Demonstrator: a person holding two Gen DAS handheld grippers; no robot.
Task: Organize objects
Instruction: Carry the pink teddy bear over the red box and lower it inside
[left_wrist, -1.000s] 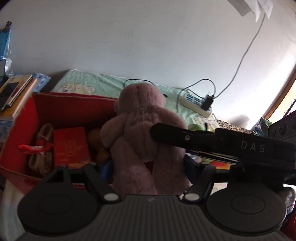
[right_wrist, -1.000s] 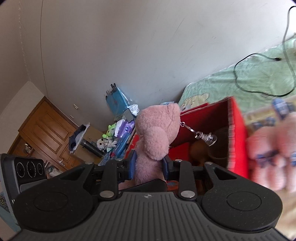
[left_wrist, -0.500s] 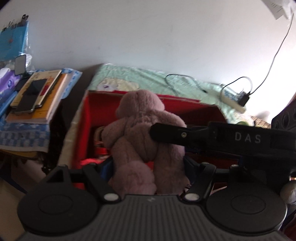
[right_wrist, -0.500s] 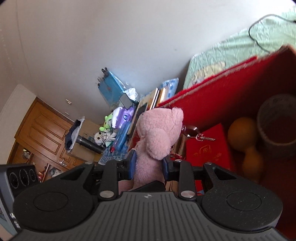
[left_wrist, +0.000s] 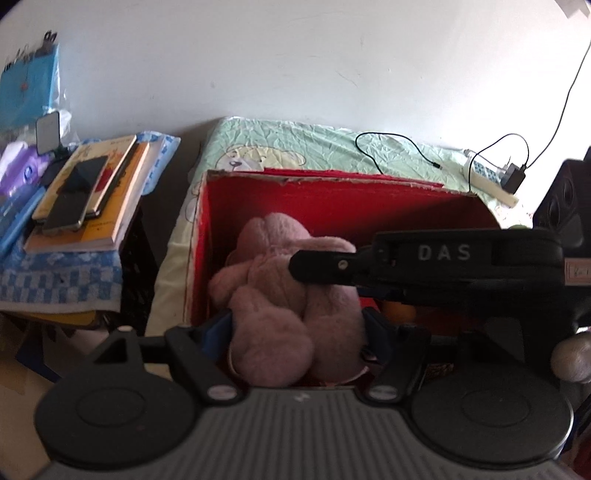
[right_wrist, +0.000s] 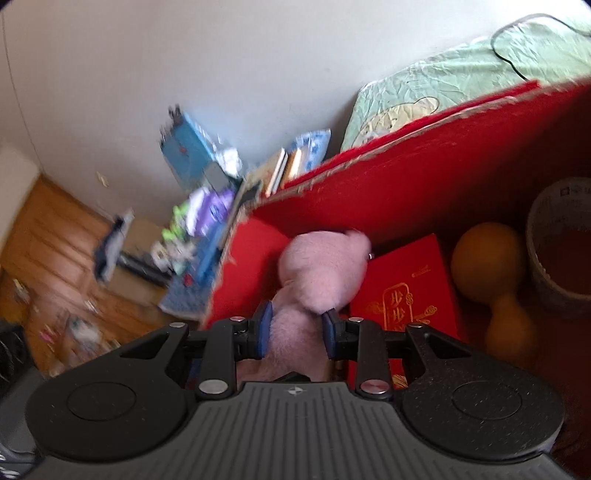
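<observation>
1. Left gripper (left_wrist: 297, 326): jaws closed on the pink plush teddy bear (left_wrist: 284, 295), blue pads pressing its lower body from both sides at lower centre of the left wrist view.
2. Right gripper (right_wrist: 295, 330): jaws closed on a second pink plush toy (right_wrist: 317, 273), gripped at lower centre of the right wrist view; its rounded head leans toward the upper right.
3. Pink plush teddy bear: fuzzy, dusty-pink pile, two stubby legs nearest the camera, head slumped forward. It sits inside the open red cardboard box (left_wrist: 332, 195), at the box's left end.
4. The second toy lies in the same box (right_wrist: 424, 177), its head touching a red booklet with gold lettering (right_wrist: 410, 288).
5. Right of the booklet: an orange gourd-shaped object (right_wrist: 487, 269), then a round grey-rimmed container (right_wrist: 554, 236) at the right edge.
6. The box rests on a pale green patterned bed cover (left_wrist: 295, 144).
7. Left of frame: stacked books (left_wrist: 88, 192) on a blue-checked cloth.
</observation>
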